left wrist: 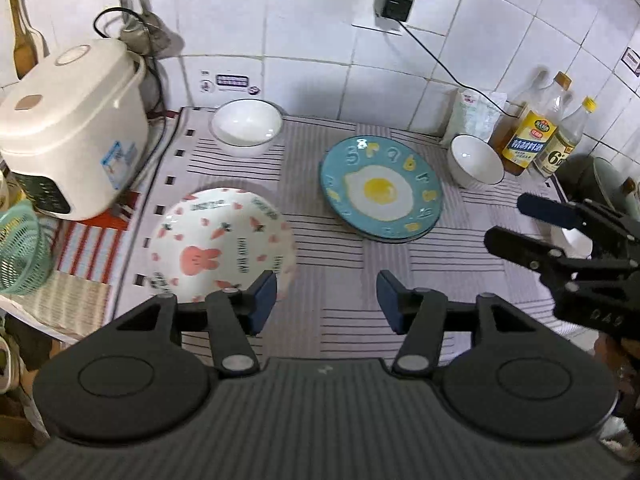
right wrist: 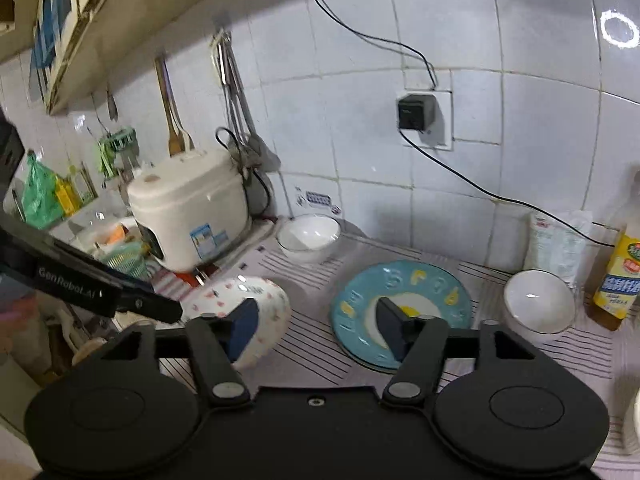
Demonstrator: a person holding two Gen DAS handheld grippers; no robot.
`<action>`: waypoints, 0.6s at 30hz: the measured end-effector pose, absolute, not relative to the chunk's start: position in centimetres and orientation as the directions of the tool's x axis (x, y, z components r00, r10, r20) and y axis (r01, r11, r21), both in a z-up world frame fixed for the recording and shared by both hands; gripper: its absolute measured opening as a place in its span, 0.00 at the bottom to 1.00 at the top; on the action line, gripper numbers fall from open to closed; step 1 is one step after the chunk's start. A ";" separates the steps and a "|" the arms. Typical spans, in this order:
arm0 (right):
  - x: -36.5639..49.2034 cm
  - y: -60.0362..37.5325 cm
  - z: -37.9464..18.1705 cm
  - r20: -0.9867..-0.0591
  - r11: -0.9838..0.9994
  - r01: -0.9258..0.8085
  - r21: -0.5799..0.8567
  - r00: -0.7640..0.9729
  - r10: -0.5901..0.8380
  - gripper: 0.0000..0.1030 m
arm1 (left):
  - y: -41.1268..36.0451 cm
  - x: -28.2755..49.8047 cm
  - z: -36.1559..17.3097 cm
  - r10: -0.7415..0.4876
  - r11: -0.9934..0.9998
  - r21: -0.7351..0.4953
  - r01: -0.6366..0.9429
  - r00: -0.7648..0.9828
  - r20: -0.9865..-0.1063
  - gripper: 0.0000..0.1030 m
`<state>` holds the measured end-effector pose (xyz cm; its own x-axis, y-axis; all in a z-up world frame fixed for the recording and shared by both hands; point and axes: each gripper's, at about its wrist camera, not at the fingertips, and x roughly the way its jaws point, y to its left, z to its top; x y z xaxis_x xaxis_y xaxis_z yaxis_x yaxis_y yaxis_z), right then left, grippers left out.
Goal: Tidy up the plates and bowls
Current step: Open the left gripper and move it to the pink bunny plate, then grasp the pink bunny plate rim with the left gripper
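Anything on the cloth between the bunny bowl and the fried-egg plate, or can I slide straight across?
Nothing: in the left wrist view only bare striped cloth separates the bunny bowl from the fried-egg plate. The right wrist view agrees.

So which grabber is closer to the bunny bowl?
Left. The left gripper has one finger at the bunny bowl's rim; the right gripper hangs farther off, beyond the egg plate.

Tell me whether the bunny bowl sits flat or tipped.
Tipped. The bunny bowl leans with its inside facing the camera, one rim edge raised off the striped mat; the right wrist view shows its underside.
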<state>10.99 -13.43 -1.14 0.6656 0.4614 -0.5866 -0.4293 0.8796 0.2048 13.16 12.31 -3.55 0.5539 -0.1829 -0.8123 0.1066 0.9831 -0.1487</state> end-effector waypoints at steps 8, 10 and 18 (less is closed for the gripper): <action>9.6 -7.0 -2.1 -0.589 0.887 -0.433 0.159 0.680 0.437 0.86 | 19.5 13.3 -4.5 -0.203 0.979 -0.153 0.135 0.564 -0.800 0.64; 9.4 -5.8 -2.5 -0.575 0.889 -0.432 0.155 0.692 0.437 0.88 | 21.4 13.6 -4.9 -0.229 0.974 -0.186 0.132 0.571 -0.789 0.68; 10.8 -0.7 -6.9 -0.608 0.909 -0.392 0.145 0.689 0.394 0.93 | 27.0 15.1 -9.4 -0.252 0.968 -0.218 0.127 0.540 -0.803 0.70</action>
<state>10.75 -0.71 -6.91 0.6892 0.3942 -0.6079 -0.3917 0.9086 0.1451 15.14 27.03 -9.40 0.5396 -0.2521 -0.8033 0.1274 0.9676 -0.2181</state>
